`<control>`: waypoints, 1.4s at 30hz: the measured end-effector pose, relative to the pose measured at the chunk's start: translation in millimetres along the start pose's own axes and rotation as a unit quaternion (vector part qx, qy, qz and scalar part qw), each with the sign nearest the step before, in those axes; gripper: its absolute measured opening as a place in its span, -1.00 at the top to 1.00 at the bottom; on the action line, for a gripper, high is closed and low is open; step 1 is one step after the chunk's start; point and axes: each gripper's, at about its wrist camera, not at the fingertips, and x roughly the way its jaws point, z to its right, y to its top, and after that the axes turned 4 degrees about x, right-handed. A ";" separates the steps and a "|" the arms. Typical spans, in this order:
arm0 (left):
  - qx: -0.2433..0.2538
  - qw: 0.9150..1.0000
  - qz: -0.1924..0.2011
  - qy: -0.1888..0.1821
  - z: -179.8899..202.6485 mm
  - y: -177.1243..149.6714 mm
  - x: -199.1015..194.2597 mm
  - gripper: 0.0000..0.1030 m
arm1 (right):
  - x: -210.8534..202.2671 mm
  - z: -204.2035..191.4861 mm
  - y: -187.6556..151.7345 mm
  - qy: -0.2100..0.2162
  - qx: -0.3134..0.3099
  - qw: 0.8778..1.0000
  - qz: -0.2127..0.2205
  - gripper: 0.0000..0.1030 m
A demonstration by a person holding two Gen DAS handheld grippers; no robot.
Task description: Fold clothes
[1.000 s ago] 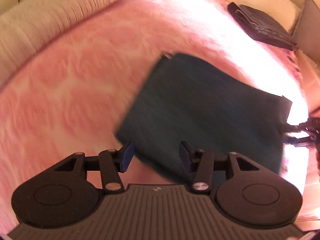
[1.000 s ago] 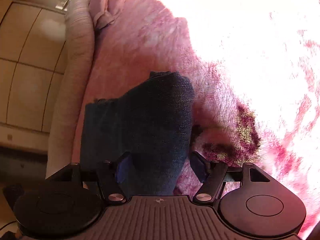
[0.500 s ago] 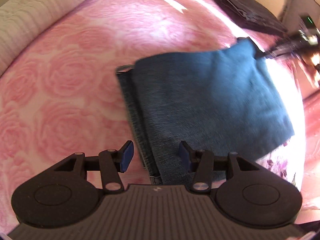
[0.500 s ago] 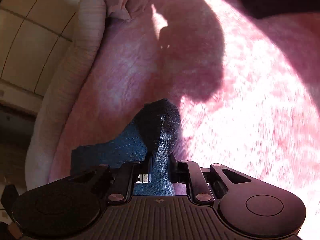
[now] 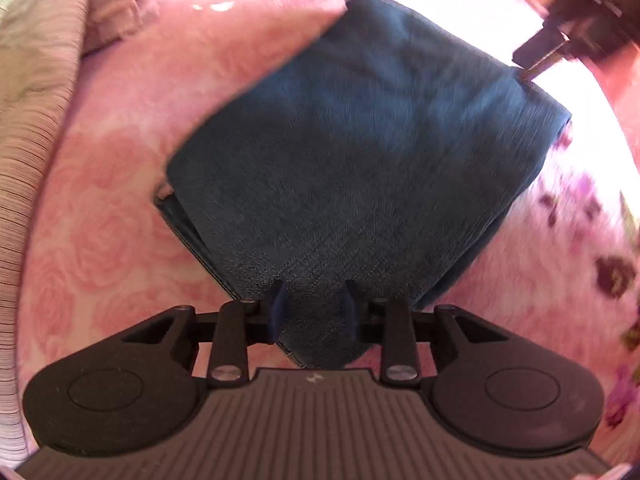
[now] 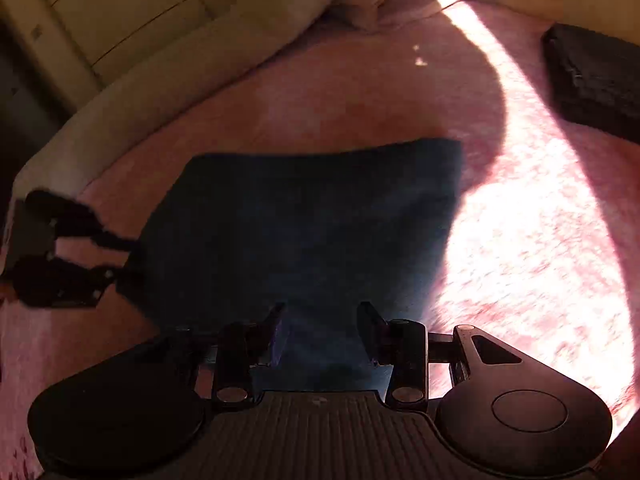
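A pink rose-patterned blanket (image 5: 100, 216) covered the bed, with a sunlit strip running across it in the right wrist view. A striped beige cover (image 5: 28, 128) lay bunched along the blanket's left edge. The folded blue jeans (image 5: 360, 160) lay flat in the middle of the blanket, a squarish stack with layered edges showing at its left side. A second dark folded garment (image 6: 596, 80) sat well apart near the far right of the bed. The left gripper (image 5: 312, 308) was at the near corner of the jeans, jaws closing, denim corner between the blue pads; the pads looked to press on it. The right gripper (image 6: 324, 332) was over the opposite edge, jaws opening, pads apart and clear of the fabric below. It also showed blurred at the jeans' far corner in the left wrist view.
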 end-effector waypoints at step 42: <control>-0.107 0.991 0.056 -0.061 -106.9 55.4 59.7 0.39 | 98.0 70.9 105.7 -0.045 0.032 0.997 -0.054 0.96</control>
